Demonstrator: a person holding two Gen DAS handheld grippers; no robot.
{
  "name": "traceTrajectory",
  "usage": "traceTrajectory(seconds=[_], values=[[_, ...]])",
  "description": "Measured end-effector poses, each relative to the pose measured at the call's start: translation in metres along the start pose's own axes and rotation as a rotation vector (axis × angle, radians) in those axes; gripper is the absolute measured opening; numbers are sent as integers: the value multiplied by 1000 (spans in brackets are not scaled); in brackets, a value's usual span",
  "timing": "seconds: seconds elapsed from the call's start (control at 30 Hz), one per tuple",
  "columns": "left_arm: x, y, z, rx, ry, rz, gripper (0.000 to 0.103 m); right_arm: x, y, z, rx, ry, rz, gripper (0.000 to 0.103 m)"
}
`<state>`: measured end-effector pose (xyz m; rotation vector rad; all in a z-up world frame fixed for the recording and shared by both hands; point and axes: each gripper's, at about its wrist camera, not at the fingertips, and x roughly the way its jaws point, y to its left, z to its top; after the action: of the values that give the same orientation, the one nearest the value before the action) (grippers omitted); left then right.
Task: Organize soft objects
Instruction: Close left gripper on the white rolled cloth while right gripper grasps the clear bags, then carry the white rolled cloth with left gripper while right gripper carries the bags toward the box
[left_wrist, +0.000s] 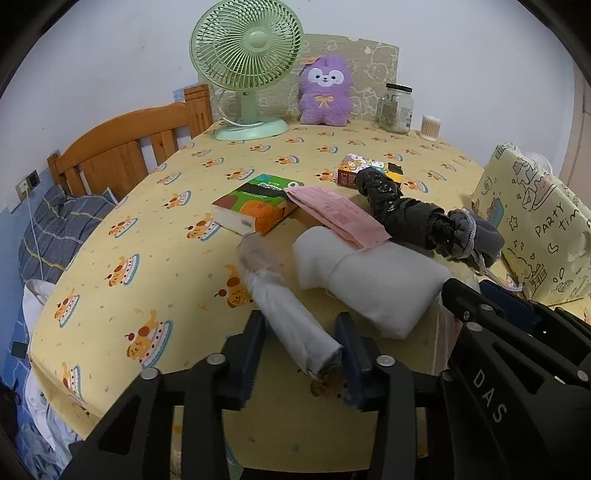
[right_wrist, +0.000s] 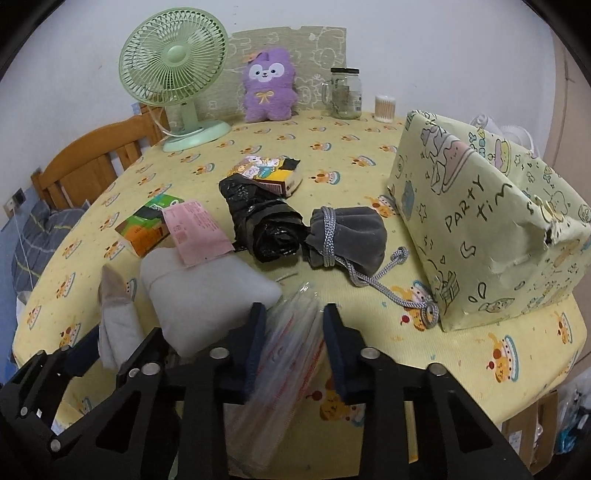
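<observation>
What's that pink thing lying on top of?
The pink packet rests across the tissue box and the white cushion. Whatever is beneath its middle is hidden.

My left gripper and right gripper are black frames with silver screws, dark blue finger pads, one stamped DAS

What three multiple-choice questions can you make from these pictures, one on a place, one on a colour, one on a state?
1. Where is the plush toy?
A. beside the fan at the far edge
B. on the gift box
C. on the floor

2. What colour is the drawstring pouch?
A. red
B. grey
C. yellow

3. What is between the right gripper fingers?
A. nothing
B. a jar
C. a clear plastic packet

Answers:
1 A, it sits right of the fan by the wall.
2 B, grey fabric with a cord.
3 C, the packet lies between both fingers.
</observation>
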<state>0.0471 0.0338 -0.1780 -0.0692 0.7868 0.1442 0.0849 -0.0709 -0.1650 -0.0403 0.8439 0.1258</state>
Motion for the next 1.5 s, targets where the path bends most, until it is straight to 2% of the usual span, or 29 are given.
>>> traceTrajectory(seconds=[0.07,0.17,0.4,0.7,1.07,1.5], values=[[0,0,1,-5,-2,4,29,0,0,1,-2,-5,-5,22],[1,-1,2,-4,0,-1,24,0,1,2,-8,-13,-6,18],[-3,4,9,-19,-13,17,16,-4,3,10,-17,-44,-7,16],[-14,4,25,-29,-43,26,15,-17,3,25,-21,-76,2,16],[-27,-7,47,-26,-70,-10,14,-40,-1,46,-16,-129,23,16],[-54,-16,76,-8,-144,-36,14,-70,-8,73,-4,-193,35,16]])
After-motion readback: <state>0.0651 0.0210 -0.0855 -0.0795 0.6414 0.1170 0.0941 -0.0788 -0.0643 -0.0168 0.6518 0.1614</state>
